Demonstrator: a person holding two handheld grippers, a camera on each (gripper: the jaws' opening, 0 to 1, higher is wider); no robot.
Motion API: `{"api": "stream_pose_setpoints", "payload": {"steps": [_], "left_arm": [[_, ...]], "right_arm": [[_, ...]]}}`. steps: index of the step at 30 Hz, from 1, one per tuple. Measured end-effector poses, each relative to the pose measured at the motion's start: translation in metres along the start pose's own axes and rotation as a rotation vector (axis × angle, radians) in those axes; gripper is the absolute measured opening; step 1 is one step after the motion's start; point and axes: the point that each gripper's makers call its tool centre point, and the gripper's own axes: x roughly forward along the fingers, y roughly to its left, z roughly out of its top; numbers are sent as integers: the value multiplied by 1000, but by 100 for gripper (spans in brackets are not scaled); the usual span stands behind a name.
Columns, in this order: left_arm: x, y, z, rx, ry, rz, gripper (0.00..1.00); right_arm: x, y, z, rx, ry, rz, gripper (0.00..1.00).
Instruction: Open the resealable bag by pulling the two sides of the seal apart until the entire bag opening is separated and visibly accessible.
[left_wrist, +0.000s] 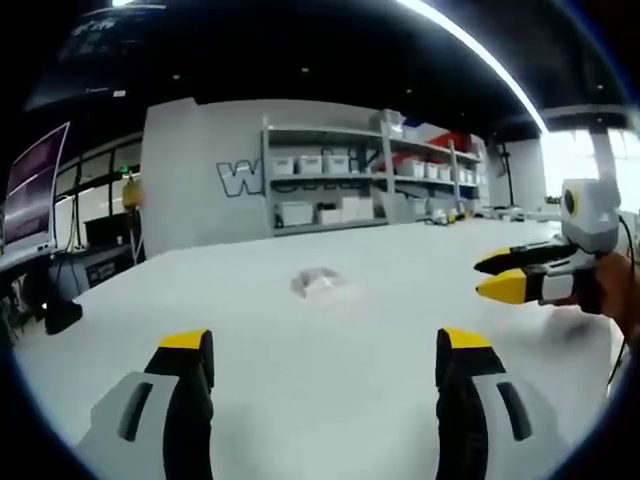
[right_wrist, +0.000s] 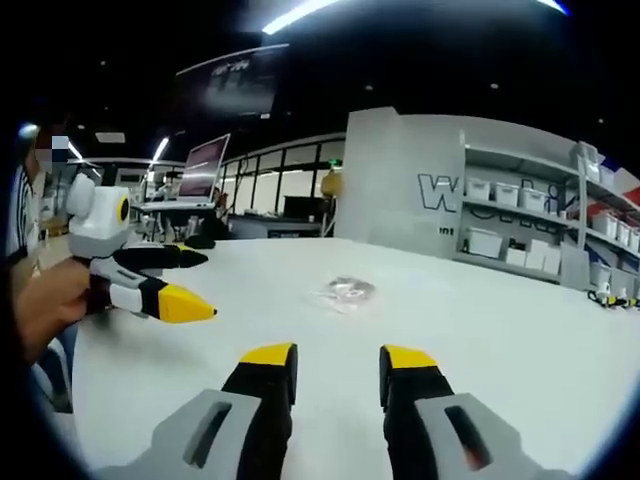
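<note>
Small clear plastic resealable bag (left_wrist: 318, 284) flat on white table (left_wrist: 300, 400), untouched | our left gripper (left_wrist: 325, 355) spread wide, right gripper (right_wrist: 338, 362) narrower, both short of bag, ready to reach

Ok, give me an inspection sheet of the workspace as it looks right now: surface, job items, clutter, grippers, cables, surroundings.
Surface: white table, bare around the bag.
Job's things: small clear resealable bag lying flat mid-table, untouched; whether the seal is open cannot be told.
Clutter: nothing seen near the bag.
Grippers: left gripper open, above the table, short of the bag; right gripper open with a narrower gap, also short of it.
Cables: a dark cable at the table's right edge.
Surroundings: shelving with white bins, grey wall panel, monitor.
</note>
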Motion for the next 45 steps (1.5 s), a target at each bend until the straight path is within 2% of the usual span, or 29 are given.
{"api": "stream_pose_setpoints", "payload": {"steps": [5,7,10,20,26,45], "left_arm": [[0,-3,-7,9,-2,0,91],[-1,-4,-3,35,-21,6,91],[-2,-4,0,27,-43,0,90],[3,0,0,47,-40,8,90],[1,-9,4,117,-76,-2,85],[1,-11,4,107,-81,-12,84]], "right_arm": [[1,1,-1,3,4,2,31],[3,1,-3,4,8,4,31],[5,2,-3,3,11,9,30],[10,1,2,-16,8,10,29],[17,-2,7,-29,10,11,28],[23,5,-4,-17,32,23,28]]}}
